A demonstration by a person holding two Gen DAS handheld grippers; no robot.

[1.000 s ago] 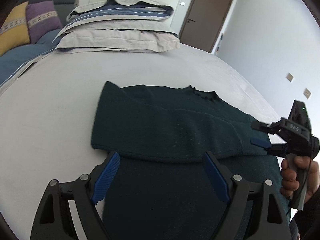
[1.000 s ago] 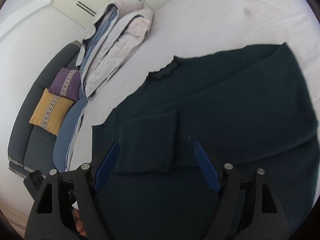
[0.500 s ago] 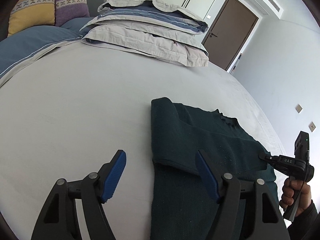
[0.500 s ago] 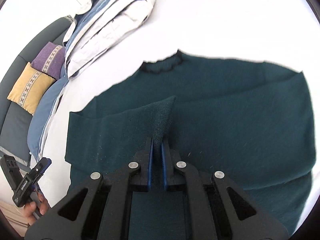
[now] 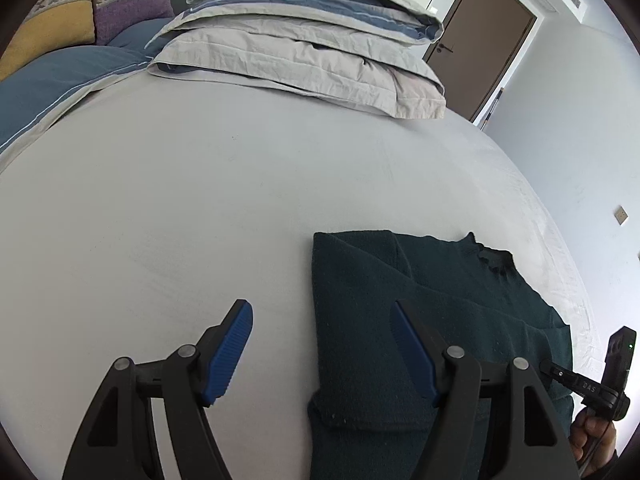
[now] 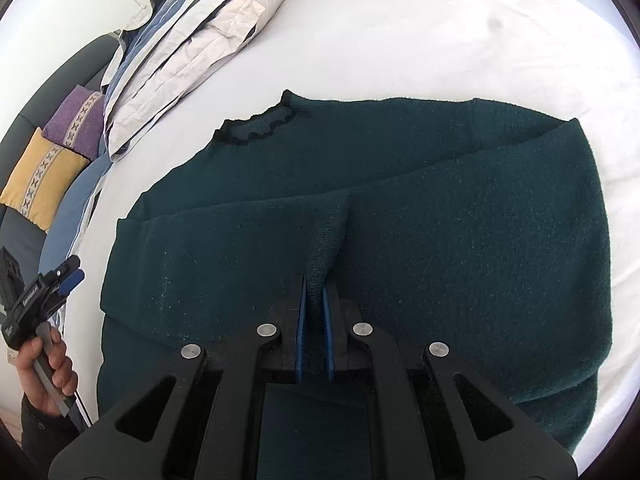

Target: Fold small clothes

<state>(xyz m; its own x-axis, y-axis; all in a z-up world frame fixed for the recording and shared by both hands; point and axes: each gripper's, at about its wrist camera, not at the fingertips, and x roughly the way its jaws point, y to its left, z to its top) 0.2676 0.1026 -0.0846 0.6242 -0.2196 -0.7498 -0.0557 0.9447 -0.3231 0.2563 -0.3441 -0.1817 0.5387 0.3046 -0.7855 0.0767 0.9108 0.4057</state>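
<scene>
Where right gripper (image 6: 314,304) pinches, sweater (image 6: 460,248) hides its cuff.

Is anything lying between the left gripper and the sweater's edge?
Nothing visible. The left gripper is open over the sweater, its near side edge between the jaws, with only bare sheet around it. The right gripper is shut on a sleeve cuff.

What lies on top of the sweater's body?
Two folded-in sleeves cross the sweater; the right gripper pinches one cuff. Whatever lies beneath the sweater, apart from the bed, is covered.
</scene>
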